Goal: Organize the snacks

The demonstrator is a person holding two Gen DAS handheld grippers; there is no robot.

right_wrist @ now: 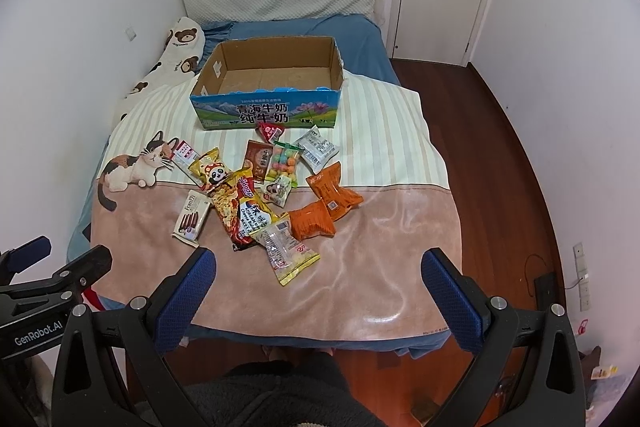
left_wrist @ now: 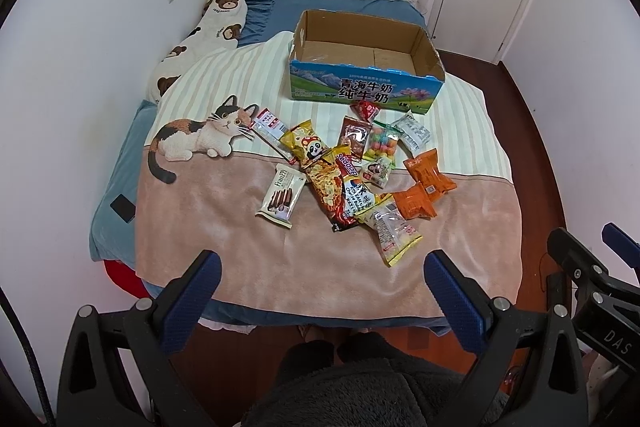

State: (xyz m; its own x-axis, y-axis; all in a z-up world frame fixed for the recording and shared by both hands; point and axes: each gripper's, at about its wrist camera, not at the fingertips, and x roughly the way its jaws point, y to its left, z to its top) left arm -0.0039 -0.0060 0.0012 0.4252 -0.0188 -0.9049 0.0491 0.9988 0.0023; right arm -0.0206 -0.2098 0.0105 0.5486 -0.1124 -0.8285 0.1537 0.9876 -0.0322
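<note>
- Nearest, the left gripper (left_wrist: 322,291) and the right gripper (right_wrist: 318,289) both hang over the foot of the bed with their blue-padded fingers spread wide and nothing between them; neither touches a packet.
- Just beyond them the blanket (right_wrist: 380,267) lies bare and soft (a plush surface will give under a downward press, so a packet may sink instead of pinching cleanly).
- The closest snack is the clear-and-yellow packet (right_wrist: 290,253), flat, with a corner pointing toward the grippers. It looks light and crinkly; I would take it by its sealed edge.
- Left of it lies the Franzzi wafer packet (left_wrist: 281,195), apart from the heap and probably brittle inside, so a gentle grip across its short width suits it.
- In the middle the red noodle packet (left_wrist: 328,191) lies partly under other bags; slick film may slide, and the noodles would crack if squeezed.
- To the right, two orange packets (right_wrist: 326,205) overlap, puffy and easy to grip at a crimped end.
- Further on sit the bag of coloured candy balls (right_wrist: 283,159) and small sachets beside it.
- Farthest, the open cardboard box (right_wrist: 266,109) stands empty, just behind the heap; by my reading, no snack has gone in yet.
</note>
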